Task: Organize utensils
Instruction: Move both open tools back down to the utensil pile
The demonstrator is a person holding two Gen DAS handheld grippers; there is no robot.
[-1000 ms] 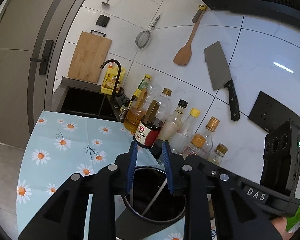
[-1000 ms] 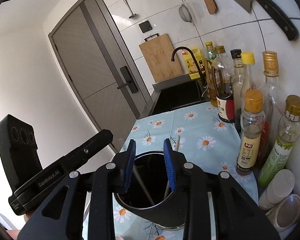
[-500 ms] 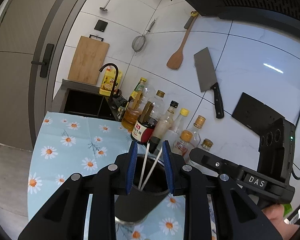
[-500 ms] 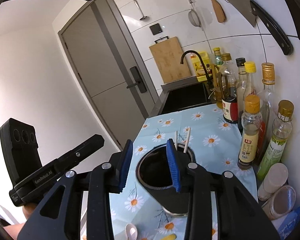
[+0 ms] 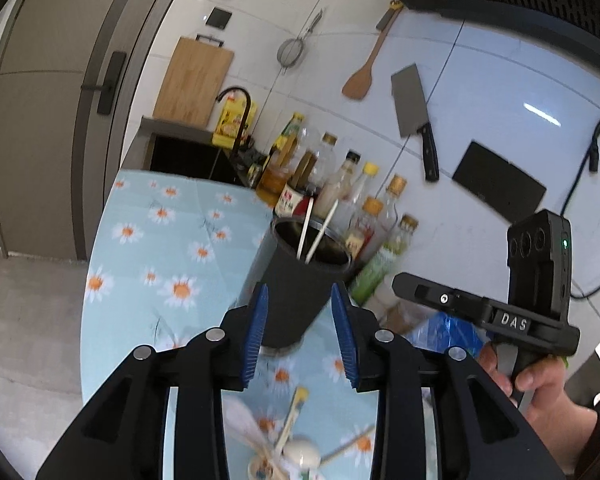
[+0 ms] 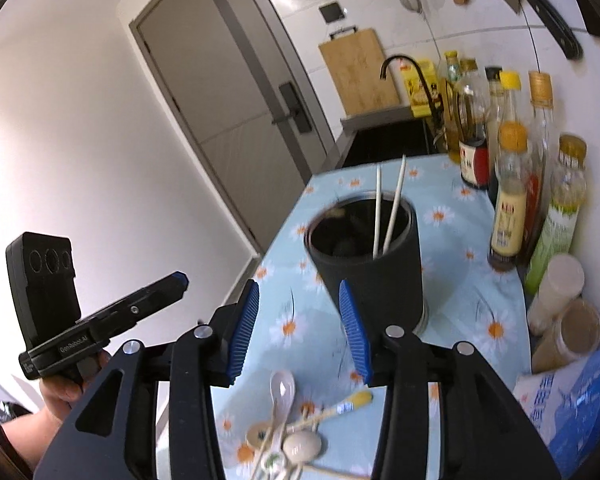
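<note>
Holder: black utensil holder (image 5: 300,280) stands upright on the table (image 5: 148,248) just beyond both fingertips, two white chopsticks (image 6: 384,208) inside.
Left gripper (image 5: 298,330): fingers opening, empty.
Right gripper (image 6: 300,324): fingers opening, empty.
Blurred: spoons (image 5: 300,454) below left fingers.
Right view only: white spoon (image 6: 282,388), jars (image 6: 560,296).

I am noting a matt black holder (image 6: 370,264) with shiny metal base, glossy ceramic spoons (image 6: 283,388) — my ribbed blue pads (image 6: 354,330) looking rubbery.
</note>
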